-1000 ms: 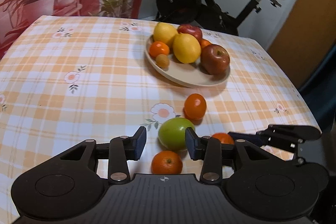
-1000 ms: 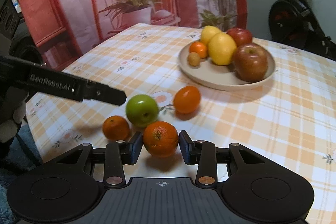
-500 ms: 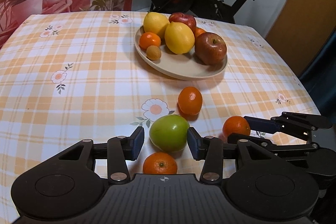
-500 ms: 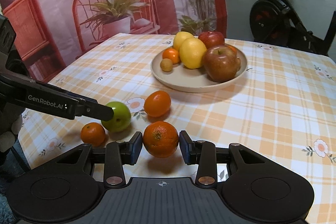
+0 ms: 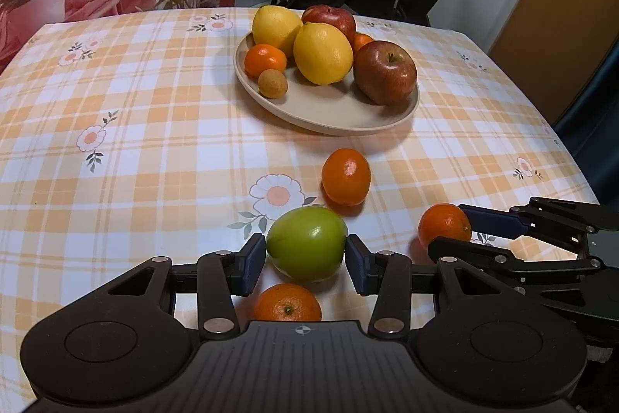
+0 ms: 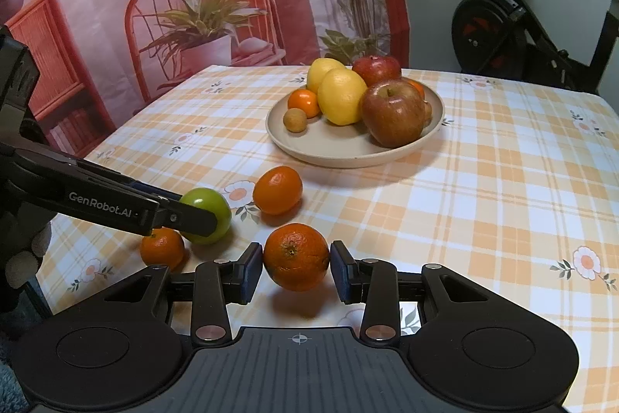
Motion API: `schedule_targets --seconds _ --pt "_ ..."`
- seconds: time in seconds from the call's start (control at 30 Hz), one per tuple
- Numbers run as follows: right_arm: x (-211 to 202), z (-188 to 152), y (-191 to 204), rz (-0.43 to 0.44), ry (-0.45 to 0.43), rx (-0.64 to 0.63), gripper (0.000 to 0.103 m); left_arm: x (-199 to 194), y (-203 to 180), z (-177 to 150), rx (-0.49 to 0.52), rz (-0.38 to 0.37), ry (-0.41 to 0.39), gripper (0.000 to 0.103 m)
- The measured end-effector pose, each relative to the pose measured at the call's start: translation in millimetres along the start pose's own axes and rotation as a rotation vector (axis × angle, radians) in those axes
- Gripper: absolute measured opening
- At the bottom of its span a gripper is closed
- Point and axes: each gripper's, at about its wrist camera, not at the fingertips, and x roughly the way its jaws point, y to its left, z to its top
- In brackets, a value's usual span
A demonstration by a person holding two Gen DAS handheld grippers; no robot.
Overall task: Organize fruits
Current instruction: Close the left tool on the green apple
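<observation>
I'm bracketing the green apple with my left gripper, pads not yet pressing, while my right gripper is clamping the orange; centring before squeezing should be stopping a roll.

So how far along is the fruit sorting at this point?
Partly done: the plate already carries lemons, apples and small oranges. In hand: the right gripper grips an orange; the left gripper brackets the green apple. Left on the cloth: two more oranges.

Behind the red apple on the plate, an orange shows only a sliver. The mandarin at the table's near edge is half covered by the left gripper's body. In the right wrist view a finger hides part of the green apple.
</observation>
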Motion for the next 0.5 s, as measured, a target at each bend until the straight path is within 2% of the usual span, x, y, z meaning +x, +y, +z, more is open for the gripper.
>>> schedule_targets --seconds 0.5 --pt "-0.2 -0.5 -0.8 0.000 0.001 0.005 0.035 3.1 0.0 2.6 -0.004 0.003 -0.004 0.049"
